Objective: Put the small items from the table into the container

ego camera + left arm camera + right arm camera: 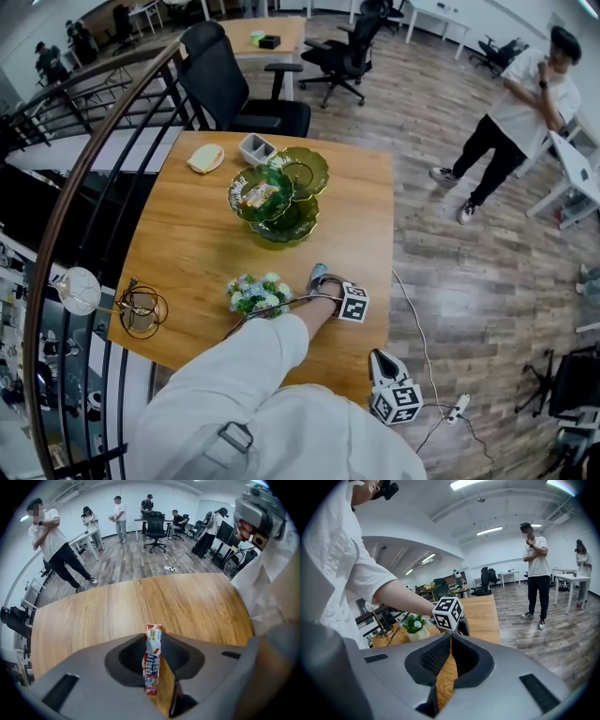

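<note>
**Sweet pinched at the table's near edge, lift comes next**

The left gripper (322, 278) points steeply down at the wooden table (187, 244), just to the right of the small flower pot (253, 294). Its jaws pinch a slim red-and-white candy packet (152, 660), which stands upright between them, its lower end at the tabletop. The right gripper (389, 386) hangs off the table's near edge, nearer the person than the pot, jaws pressed together on nothing.

The step in hand looks like the pick-up of one small item. The likely container, a green leaf-shaped tiered dish (314, 173), sits beyond the pot towards the table's far side, with a wrapped snack (258, 195) in it. The next move calls for a straight lift, a carry past the pot's flowers, and a release over a dish.
</note>
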